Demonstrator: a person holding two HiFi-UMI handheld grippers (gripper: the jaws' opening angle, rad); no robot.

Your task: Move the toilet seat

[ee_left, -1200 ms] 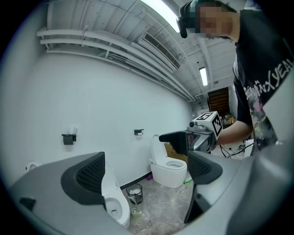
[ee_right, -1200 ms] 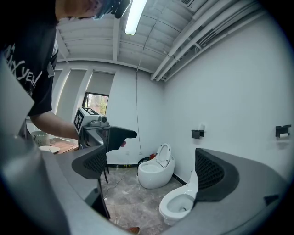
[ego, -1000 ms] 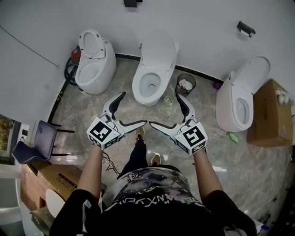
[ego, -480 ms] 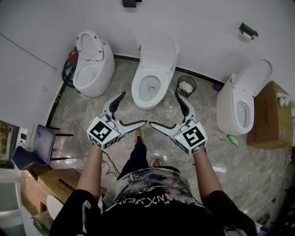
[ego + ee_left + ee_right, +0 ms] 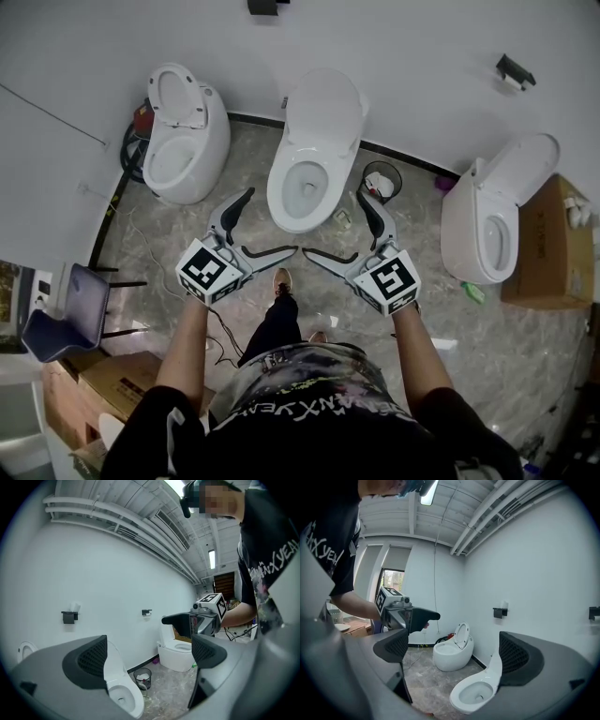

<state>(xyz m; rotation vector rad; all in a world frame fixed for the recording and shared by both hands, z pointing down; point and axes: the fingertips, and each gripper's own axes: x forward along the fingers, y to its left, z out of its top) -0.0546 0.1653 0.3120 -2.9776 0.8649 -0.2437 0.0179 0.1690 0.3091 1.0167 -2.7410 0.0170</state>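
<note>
Toilet seat [image 5: 325, 101] of the middle toilet [image 5: 302, 187] stands raised at the far wall, straight ahead of the person; from above seat and lid cannot be told apart. The left gripper [image 5: 273, 220] and the right gripper [image 5: 331, 223] hang side by side on the near side of the bowl, well apart from the seat; both have their jaws spread wide with nothing between them, as each gripper view shows [image 5: 149, 653] [image 5: 455, 651].

Likely risks, as judgement: the glossy plastic could slip out of the jaws on the way down and slam on the ceramic rim; a pinch on the lid alone would leave the seat behind. With a left toilet [image 5: 183, 131] and a right toilet [image 5: 492, 220] also open, the wrong one could be approached. The waste bin [image 5: 379, 176] stands just right of the middle bowl, where a swinging right gripper might knock it. A cable [image 5: 225, 328] trails on the floor near the feet and could catch a step.

Writing: the shirt [image 5: 309, 403] carries large pale letters, upside down and creased, something like "XENX", not readable in full; the marker cubes show only black-and-white squares; no brand shows on the toilets or on the cardboard box [image 5: 548, 244].
</note>
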